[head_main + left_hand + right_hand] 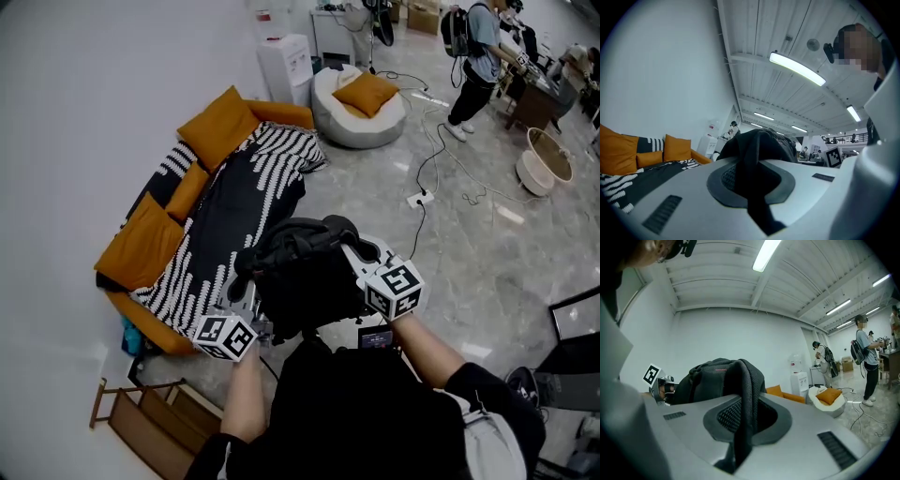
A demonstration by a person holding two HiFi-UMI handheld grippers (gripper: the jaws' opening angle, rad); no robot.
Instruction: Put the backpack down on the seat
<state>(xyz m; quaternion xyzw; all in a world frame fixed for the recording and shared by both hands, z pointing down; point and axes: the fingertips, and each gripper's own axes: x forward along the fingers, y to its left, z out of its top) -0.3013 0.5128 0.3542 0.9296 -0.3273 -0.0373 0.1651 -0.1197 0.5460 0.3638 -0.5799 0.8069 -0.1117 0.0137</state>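
I hold a black backpack (305,281) up in the air between both grippers, in front of the person's chest. My left gripper (251,305) is shut on a black strap (752,187) of the pack. My right gripper (361,261) is shut on a mesh shoulder strap (745,413). The bulk of the backpack (712,376) rises just beyond both sets of jaws. The seat is an orange sofa (150,319) with orange cushions and a black-and-white striped throw (234,202), to the left and ahead of the pack. The sofa (647,161) also shows low at the left of the left gripper view.
A white beanbag with an orange cushion (361,108) and a water dispenser (286,64) stand beyond the sofa. Cables and a power strip (419,199) lie on the floor. A wooden rack (150,417) is at lower left. A person (478,56) stands far right.
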